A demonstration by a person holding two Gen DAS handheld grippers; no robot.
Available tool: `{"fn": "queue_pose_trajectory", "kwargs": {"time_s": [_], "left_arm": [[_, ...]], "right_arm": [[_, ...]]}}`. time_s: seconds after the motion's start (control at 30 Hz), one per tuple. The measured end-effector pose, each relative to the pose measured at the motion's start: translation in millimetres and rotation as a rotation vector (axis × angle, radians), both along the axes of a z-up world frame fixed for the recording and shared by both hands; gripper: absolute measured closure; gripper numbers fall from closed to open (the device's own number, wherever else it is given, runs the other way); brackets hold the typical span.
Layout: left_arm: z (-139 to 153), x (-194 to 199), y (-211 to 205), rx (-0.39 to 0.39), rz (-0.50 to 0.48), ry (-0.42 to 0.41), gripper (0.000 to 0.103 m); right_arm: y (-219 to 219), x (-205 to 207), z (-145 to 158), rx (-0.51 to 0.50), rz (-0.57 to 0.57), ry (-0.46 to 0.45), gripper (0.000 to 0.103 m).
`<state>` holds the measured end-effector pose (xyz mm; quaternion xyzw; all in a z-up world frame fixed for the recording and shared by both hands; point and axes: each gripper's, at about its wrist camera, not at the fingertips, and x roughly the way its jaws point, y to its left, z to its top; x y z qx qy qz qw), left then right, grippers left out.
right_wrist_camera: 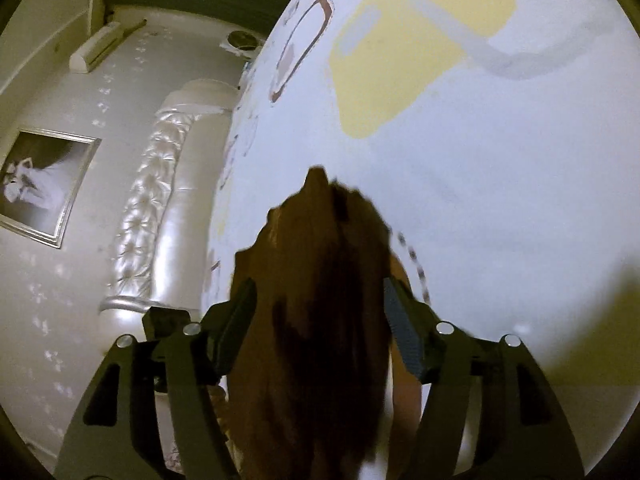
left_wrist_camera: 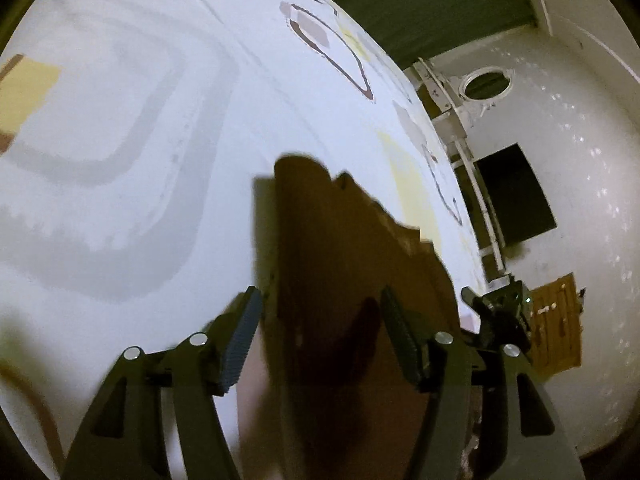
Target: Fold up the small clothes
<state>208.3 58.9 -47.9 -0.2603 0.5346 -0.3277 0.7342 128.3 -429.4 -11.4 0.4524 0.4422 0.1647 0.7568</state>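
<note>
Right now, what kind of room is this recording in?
Most likely a bedroom: a bed under a patterned sheet, a tufted headboard against the wall, and a framed picture hanging beside it.

1. A bed carries everything; its sheet is pale, printed with yellow patches and brown-outlined and grey shapes.
2. A brown garment lies directly on the sheet, bunched into folds, near the bed's edge.

A brown garment lies on a white bedsheet — printed with pale yellow, grey and brown-outlined shapes.
</note>
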Motion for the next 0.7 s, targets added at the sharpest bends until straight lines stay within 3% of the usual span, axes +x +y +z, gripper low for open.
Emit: {"fn": "queue_pose_trajectory", "kwargs": {"time_s": [0.07,0.13,0.17,0.23,0.33,0.43,0.57,0.7], "left_arm": [[-1.4,10.5,-4.0,0.0,0.003,0.001,0.041],[-1.4,16.1,-8.4,0.002,0.001,-0.009,0.045],[-2.0,18.6,-9.7,0.01,0.002,-0.015,0.065],[-8.6,24.2,-14.3,0.066,-0.005,-0.005,0.087],[-9.7,25.7,-15.4,0.079,0.008,-0.03,0.089],[0.1,26.6,-25.2,0.149,0.0,-0.1,0.09],[2.6,26.8,-31.3,0.206,-0.01,-0.14,0.09],[1.9,26.3,-29.5,0.213,-0.016,-0.156,0.09]], "right_arm": [[6.3,12.7,1.6,-0.031,0.029,0.0,0.042],[13.9,20.7,0.2,-0.067,0.067,0.018,0.076],[17.2,25.4,-2.6,-0.089,0.084,0.033,0.08],[16.0,29.1,-4.9,-0.102,0.083,0.037,0.084],[14.4,30.3,1.7,-0.125,0.067,0.003,0.086],[18.1,31.5,4.2,-0.146,0.06,-0.022,0.086],[15.3,34.1,-6.4,-0.1,0.047,-0.022,0.086],[13.6,30.9,-9.9,-0.08,0.041,-0.032,0.086]]}}
